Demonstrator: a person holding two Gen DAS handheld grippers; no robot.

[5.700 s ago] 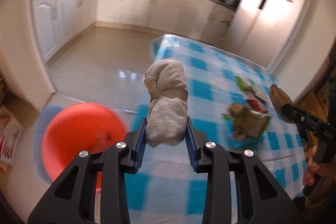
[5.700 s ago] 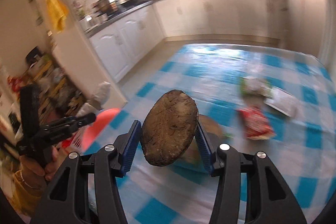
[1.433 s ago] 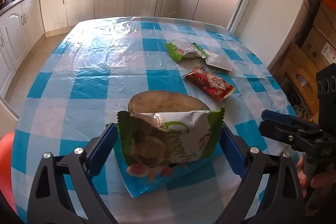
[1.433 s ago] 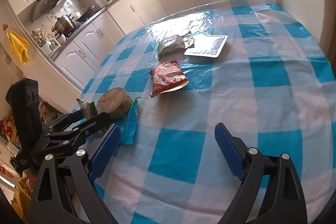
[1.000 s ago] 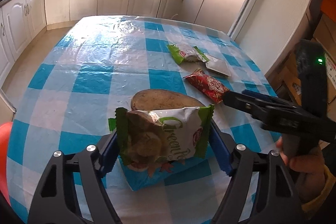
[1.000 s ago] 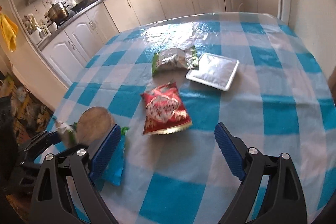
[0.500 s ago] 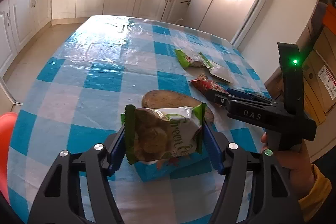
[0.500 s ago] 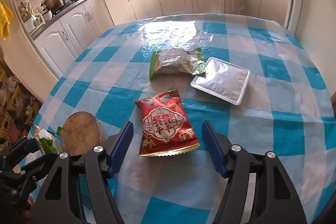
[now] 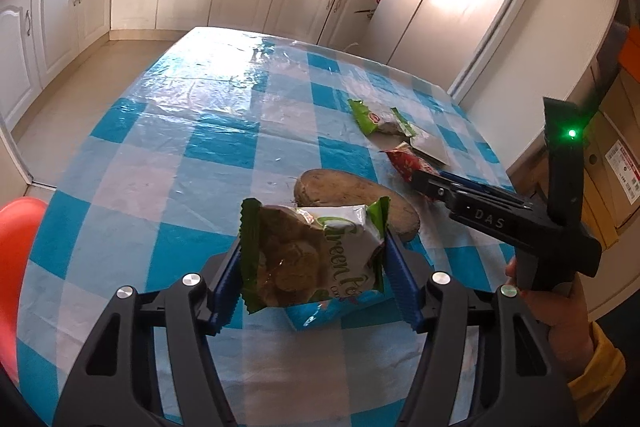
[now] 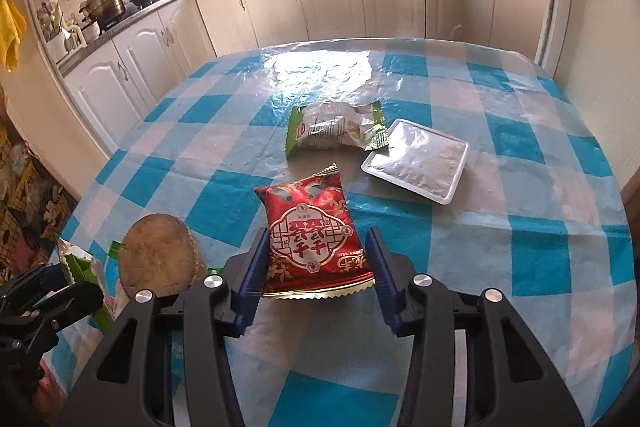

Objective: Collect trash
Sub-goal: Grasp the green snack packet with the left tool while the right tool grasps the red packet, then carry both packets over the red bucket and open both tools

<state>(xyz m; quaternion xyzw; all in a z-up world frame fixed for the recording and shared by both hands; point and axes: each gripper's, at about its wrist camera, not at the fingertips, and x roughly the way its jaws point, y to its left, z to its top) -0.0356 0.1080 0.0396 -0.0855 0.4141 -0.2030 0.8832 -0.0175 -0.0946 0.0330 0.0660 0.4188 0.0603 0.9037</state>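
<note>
Already the left gripper (image 9: 314, 277) pinches the light, crinkly green snack bag (image 9: 312, 255), while the right gripper (image 10: 316, 273), spread, straddles the slippery red packet (image 10: 310, 231) at 12 o'clock; grab its lower edge.

— Could you read anything through my cameras?

— Little enough. The green snack bag (image 9: 316, 259) in my left claw (image 9: 314, 281) showed "Green" and part of a second word I couldn't finish. On the side of my right claw (image 9: 428, 181), seen from the left wrist, stood "DAS".

— And the red packet (image 10: 312, 231)?

— It carried large white Chinese characters in a frame; I couldn't make them out with confidence. A box label (image 9: 628, 173) at the right edge was too small to read.
</note>
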